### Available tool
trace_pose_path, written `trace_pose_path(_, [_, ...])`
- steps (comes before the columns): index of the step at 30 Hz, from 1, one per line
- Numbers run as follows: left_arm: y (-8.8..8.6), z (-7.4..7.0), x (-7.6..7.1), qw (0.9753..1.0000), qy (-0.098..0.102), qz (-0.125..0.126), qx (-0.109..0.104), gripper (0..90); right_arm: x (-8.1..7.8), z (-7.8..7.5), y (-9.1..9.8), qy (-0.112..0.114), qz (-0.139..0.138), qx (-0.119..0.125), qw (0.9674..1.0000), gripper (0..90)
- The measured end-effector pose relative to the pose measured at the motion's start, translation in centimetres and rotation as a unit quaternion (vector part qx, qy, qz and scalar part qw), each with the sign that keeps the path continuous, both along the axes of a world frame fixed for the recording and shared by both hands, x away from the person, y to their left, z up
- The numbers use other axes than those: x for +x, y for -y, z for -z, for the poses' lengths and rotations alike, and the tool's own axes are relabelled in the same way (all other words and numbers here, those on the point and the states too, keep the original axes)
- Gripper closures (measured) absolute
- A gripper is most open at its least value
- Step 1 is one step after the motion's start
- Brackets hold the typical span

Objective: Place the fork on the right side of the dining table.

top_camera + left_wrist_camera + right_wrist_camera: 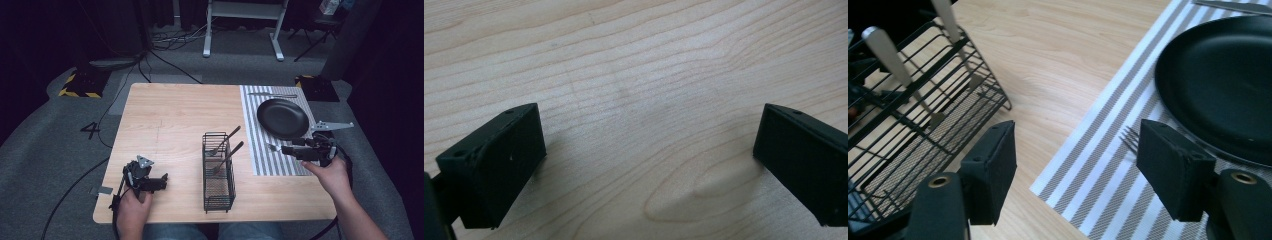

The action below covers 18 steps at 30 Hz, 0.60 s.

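On the wooden table (170,115), a black wire basket (218,172) stands near the near edge, roughly mid-width, and serves as the landmark here. Two utensils (226,159) lean inside it, handles up and tilted to its right. Left of the basket and well apart from it, the left gripper (161,181) sits low over bare wood close to the table's near-left corner; in the left gripper view its jaws stand wide apart with nothing between them, only wood grain (644,125). The stretch of table beyond the basket and to its left is bare wood. Right of the basket lies a grey-striped placemat (260,150), running from the far edge toward the near one, with a black plate (283,118) on its far half and a knife (272,95) beyond the plate. The right gripper (287,149) hovers over the mat's near part, between basket and plate, jaws spread and gripping nothing. A fork (1131,138) lies on the mat just beside the plate's rim; in the right gripper view its tines peek out by the right-hand jaw, the rest hidden behind it
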<state>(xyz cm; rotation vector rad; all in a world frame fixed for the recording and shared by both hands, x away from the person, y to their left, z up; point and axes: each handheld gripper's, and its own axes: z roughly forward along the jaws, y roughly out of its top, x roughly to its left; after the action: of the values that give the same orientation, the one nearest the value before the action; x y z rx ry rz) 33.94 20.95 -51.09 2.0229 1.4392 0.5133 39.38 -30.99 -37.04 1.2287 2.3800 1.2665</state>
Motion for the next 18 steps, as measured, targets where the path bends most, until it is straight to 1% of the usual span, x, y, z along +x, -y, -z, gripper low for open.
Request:
trace_pose_path(4, [0.0, 0.0, 0.0, 1.0000, 0.000, 0.000, -0.001, 0.4, -0.6, 0.1, -0.8, -0.001, -0.013, -0.003, 0.9999, 32.2])
trace_pose_path(7, [0.0, 0.0, 0.0, 1.0000, 0.000, -0.001, -0.001, 0.4, -1.2, 0.4, -1.3, -0.001, -0.025, -0.003, 0.9997, 32.0])
trace_pose_path(8, [0.0, 0.0, 0.0, 1.0000, 0.000, -0.001, -0.001, 0.4, -1.2, 0.4, -1.3, -0.001, -0.025, -0.003, 0.9997, 32.0])
trace_pose_path(10, [0.0, 0.0, 0.0, 1.0000, 0.000, 0.000, 0.000, 0.4, -1.9, 0.9, -1.9, -0.009, -0.036, -0.006, 0.9993, 31.9])
trace_pose_path(14, [0.0, 0.0, 0.0, 1.0000, 0.000, 0.000, 0.000, 0.4, -2.5, 1.7, -2.8, -0.011, -0.050, -0.021, 0.9985, 31.7])
trace_pose_path(18, [0.0, 0.0, 0.0, 1.0000, 0.000, 0.000, 0.000, 0.4, -3.0, 2.6, -3.7, -0.017, -0.062, -0.025, 0.9976, 31.7])
